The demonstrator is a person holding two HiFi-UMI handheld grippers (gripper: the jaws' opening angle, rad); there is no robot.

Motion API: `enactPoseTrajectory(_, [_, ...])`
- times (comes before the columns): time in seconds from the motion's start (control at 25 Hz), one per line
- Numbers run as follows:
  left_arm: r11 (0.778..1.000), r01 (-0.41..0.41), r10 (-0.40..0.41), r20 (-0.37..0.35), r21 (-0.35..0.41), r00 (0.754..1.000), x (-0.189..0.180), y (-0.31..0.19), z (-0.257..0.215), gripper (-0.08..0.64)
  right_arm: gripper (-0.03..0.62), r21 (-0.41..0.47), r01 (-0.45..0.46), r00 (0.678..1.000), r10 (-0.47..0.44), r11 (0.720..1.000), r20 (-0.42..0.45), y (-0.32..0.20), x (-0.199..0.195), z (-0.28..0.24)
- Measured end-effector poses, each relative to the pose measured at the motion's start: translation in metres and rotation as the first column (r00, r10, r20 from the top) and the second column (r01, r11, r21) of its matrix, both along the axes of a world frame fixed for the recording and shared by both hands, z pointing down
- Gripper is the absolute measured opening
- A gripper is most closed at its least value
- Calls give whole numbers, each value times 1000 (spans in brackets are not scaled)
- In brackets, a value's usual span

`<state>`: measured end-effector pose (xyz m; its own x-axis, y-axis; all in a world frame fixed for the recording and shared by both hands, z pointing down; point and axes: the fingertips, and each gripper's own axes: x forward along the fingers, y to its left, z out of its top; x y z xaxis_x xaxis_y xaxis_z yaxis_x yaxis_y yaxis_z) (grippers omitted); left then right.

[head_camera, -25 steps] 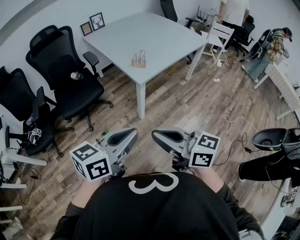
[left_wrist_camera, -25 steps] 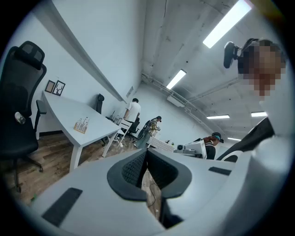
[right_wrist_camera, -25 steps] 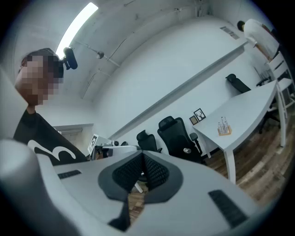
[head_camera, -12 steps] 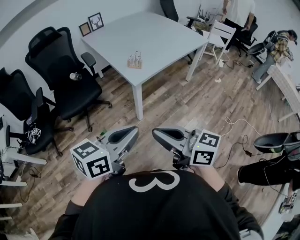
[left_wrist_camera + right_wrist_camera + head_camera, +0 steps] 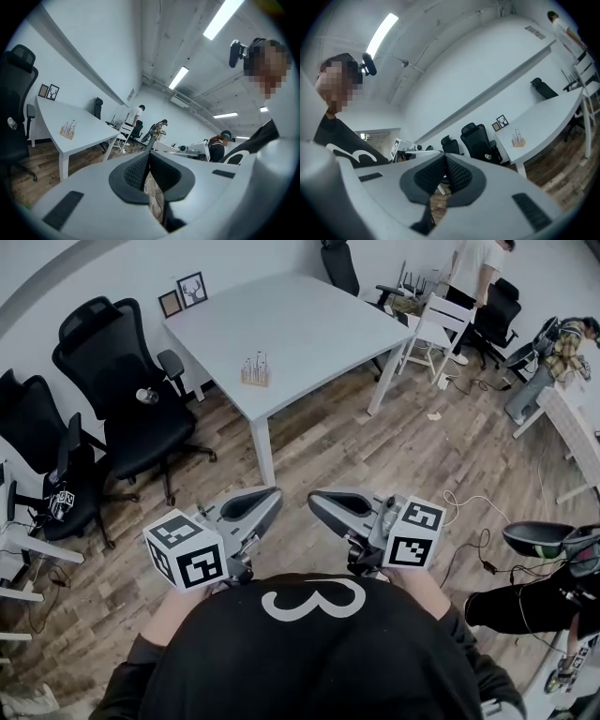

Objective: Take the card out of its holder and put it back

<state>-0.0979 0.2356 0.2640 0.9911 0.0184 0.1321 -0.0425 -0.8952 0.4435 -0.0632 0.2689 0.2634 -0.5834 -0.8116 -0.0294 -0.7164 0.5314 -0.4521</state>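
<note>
We hold both claws side by side in front of our chest, over the wooden floor (image 5: 394, 456), with their tips pointing toward the white worktop (image 5: 309, 315). The left claw (image 5: 269, 497) has its jaws pressed together at the tips with nothing between them; only floor shows through the narrow slot behind. The right claw (image 5: 319, 500) is closed in the same way and empty. Neither touches anything.

On the worktop, well apart from both claws, a small wooden stand (image 5: 252, 372) sits near the front edge with thin upright pieces in it. Whether one of them is the card we cannot tell. A black office chair (image 5: 117, 381) stands to the left of the worktop. Two small picture frames (image 5: 192, 287) sit by the wall at its far left corner.
</note>
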Motion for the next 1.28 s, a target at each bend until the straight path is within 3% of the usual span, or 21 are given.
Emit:
enactPoseTrajectory(0.28, [1000, -2, 2, 48, 0, 999, 23, -2, 6, 14, 9, -9, -21, 999, 21, 1000, 29, 0, 30, 7])
enactPoseTrajectory(0.52, [999, -28, 30, 87, -30, 996, 53, -34, 24, 14, 9, -46, -72, 995, 75, 996, 71, -30, 64, 25])
enactPoseTrajectory(0.84, [995, -43, 51, 88, -88, 995, 110, -114, 42, 14, 9, -111, -95, 991, 104, 989, 81, -107, 119, 44])
enactPoseTrajectory(1.08, [993, 25, -16, 78, -113, 997, 128, -196, 49, 14, 9, -147, -54, 995, 66, 988, 78, -189, 139, 52])
enactPoseTrajectory(1.28, [991, 66, -57, 82, -116, 995, 132, -253, 48, 14, 9, -147, -43, 999, 45, 988, 16, -245, 146, 46])
